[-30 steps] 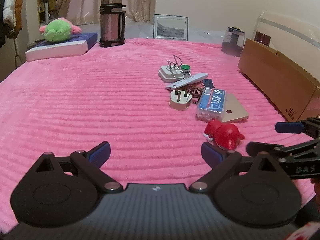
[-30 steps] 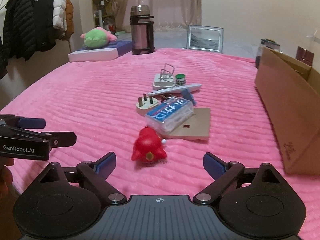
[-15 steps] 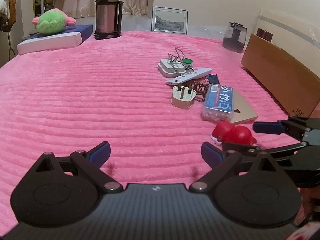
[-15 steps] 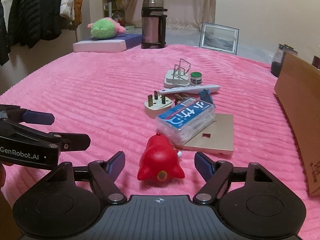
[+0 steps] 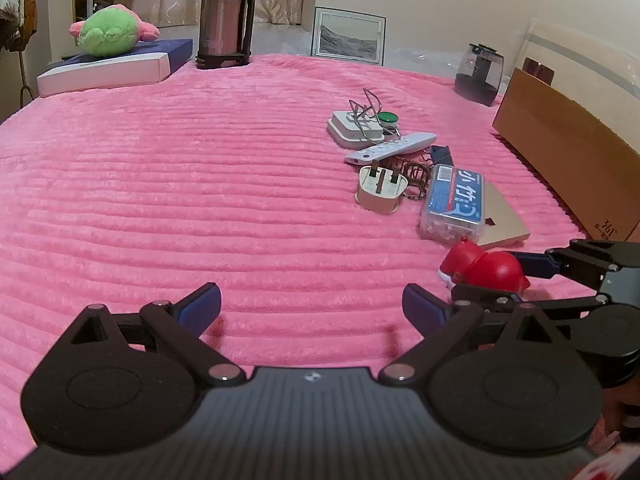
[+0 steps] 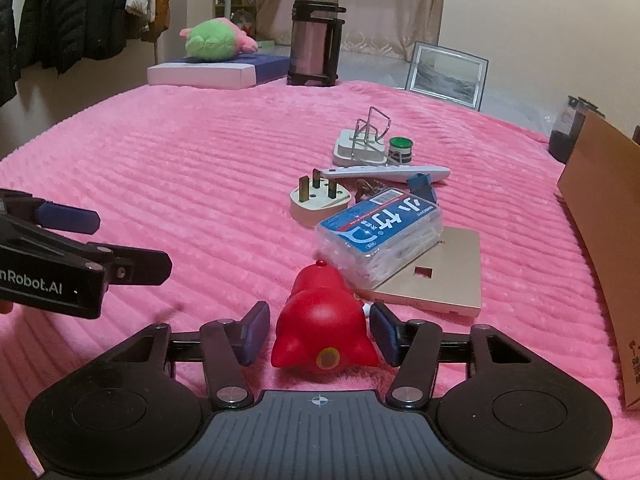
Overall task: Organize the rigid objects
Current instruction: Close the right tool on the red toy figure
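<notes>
Red toy (image 6: 323, 326) sits on the pink blanket (image 6: 180, 168), nearest item of the clutter, between the right gripper (image 6: 318, 334) pads. My right tongs are part-open, straddling it, small gap each side, not clamped as far as I can tell. Risk: the body looks rounded and glossy, so I expect it could squirt forward out of the pads on closing, especially since the plush blanket gives underneath. It could then bump the blue-label plastic box (image 6: 380, 236), which sits just beyond it and rests partly on the gold plate (image 6: 444, 280). Right pad is also near the small white bits at the toy's side; catching those could skew the grip. Further out: white plug (image 6: 318, 204), remote (image 6: 386, 171), white adapter with wire stand (image 6: 360, 148), green-capped item (image 6: 401, 148). Cardboard box (image 6: 604, 240) stands at the right edge, probably the drop target, not certain. Left gripper (image 5: 312, 308) hovers wide open over bare blanket, holding nothing, well left of the toy.
</notes>
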Tool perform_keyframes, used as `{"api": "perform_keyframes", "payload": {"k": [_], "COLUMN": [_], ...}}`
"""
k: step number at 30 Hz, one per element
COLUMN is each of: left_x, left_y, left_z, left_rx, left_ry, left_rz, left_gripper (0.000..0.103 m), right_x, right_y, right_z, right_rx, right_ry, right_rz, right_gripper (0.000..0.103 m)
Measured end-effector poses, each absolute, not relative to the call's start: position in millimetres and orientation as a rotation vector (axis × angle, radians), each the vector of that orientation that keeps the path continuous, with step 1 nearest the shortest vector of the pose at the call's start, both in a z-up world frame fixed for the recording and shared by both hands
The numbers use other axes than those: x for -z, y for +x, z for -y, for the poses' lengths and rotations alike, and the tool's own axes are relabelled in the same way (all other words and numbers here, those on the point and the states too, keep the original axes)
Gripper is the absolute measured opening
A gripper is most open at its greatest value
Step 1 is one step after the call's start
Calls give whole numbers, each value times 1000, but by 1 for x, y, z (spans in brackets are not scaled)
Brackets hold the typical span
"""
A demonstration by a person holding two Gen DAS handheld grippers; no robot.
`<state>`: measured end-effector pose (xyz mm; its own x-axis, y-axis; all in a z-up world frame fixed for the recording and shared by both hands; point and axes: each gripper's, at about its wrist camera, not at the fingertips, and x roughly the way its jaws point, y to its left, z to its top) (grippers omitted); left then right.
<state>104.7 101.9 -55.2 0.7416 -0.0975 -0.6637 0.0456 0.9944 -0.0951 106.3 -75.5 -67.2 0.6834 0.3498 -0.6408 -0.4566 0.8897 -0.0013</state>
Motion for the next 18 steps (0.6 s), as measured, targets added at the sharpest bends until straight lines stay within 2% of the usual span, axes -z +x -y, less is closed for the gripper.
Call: {"api": "perform_keyframes", "payload": {"k": [10,18], "left_x": [54,50], "left_y": [104,107], "left_z": [-99,-92], "left_rx": [88,106], "left_ry": [-72,-64], "left_rz": [-735,-728], "left_gripper": [95,95], "right_x": [66,62], "right_y": [104,98], "right_z": [79,91], "right_rx": [-456,-446], "right_ry": [-167,-137], "right_rz": [-671,-664], "right_gripper": [43,43]}}
